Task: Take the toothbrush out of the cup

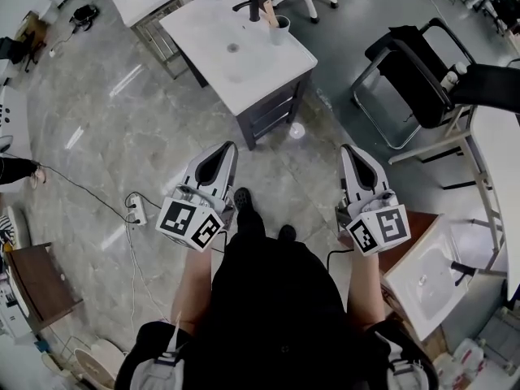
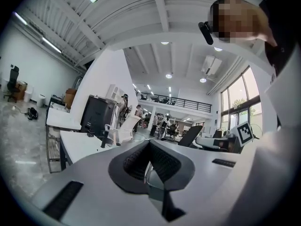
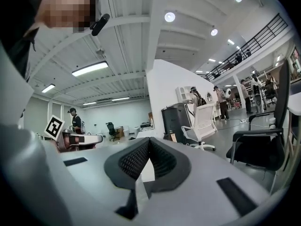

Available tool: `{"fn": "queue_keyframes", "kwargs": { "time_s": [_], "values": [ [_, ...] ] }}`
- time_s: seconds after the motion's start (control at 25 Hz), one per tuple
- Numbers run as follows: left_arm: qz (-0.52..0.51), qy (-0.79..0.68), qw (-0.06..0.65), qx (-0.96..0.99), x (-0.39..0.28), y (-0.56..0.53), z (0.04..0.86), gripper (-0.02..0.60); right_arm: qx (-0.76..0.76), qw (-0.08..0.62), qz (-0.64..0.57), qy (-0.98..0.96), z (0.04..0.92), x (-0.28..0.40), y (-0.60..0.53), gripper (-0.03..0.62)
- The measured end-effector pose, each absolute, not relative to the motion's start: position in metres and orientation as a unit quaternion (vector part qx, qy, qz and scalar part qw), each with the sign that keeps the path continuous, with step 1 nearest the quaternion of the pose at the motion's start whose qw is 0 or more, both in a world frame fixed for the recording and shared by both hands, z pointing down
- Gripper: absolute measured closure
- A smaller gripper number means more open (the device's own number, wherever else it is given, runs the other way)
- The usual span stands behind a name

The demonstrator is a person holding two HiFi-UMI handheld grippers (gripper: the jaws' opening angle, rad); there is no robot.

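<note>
Jaws closed and empty, left gripper (image 1: 228, 146) and right gripper (image 1: 347, 149) hang over the floor (image 1: 89, 145), well apart from the cup (image 1: 279, 31) on the tabletop (image 1: 213, 31); toothbrush (image 1: 269, 12) indistinct, black chair (image 1: 410, 67) nearby.

The head camera looks steeply down from above the person onto the grey marbled floor (image 1: 89, 145), with the white rectangular washstand table (image 1: 252, 67) well off at upper centre. The cameras on the left gripper (image 2: 150, 142) and right gripper (image 3: 149, 140) sit low behind the jaws, facing level across the hall. Both catch the white swivel office chair (image 2: 123, 128).
</note>
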State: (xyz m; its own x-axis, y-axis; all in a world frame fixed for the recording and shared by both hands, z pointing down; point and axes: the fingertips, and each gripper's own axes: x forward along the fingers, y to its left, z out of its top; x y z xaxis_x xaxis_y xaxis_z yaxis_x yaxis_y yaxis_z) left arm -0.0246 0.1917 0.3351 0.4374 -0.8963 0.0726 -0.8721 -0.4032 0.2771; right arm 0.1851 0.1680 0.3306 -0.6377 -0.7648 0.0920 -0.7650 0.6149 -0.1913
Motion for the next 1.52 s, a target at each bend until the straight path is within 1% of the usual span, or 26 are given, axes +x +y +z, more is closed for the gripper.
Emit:
{"fn": "queue_keyframes", "kwargs": {
  "time_s": [0.36, 0.76, 1.2, 1.52],
  "values": [
    [-0.028, -0.512, 0.132, 0.848, -0.096, 0.142, 0.334, 0.566, 0.415, 0.013, 0.095, -0.905, 0.326, 0.094, 0.119, 0.563],
    [0.000, -0.493, 0.114, 0.862, -0.146, 0.111, 0.338, 0.566, 0.432, 0.037, 0.090, -0.897, 0.332, 0.032, 0.093, 0.563],
    [0.009, -0.471, 0.140, 0.871, -0.155, 0.096, 0.353, 0.566, 0.439, 0.079, 0.104, -0.889, 0.349, 0.017, 0.088, 0.563],
    [0.004, -0.458, 0.145, 0.877, -0.142, 0.070, 0.357, 0.566, 0.427, 0.078, 0.106, -0.895, 0.359, 0.013, 0.049, 0.562]
  ]
}}
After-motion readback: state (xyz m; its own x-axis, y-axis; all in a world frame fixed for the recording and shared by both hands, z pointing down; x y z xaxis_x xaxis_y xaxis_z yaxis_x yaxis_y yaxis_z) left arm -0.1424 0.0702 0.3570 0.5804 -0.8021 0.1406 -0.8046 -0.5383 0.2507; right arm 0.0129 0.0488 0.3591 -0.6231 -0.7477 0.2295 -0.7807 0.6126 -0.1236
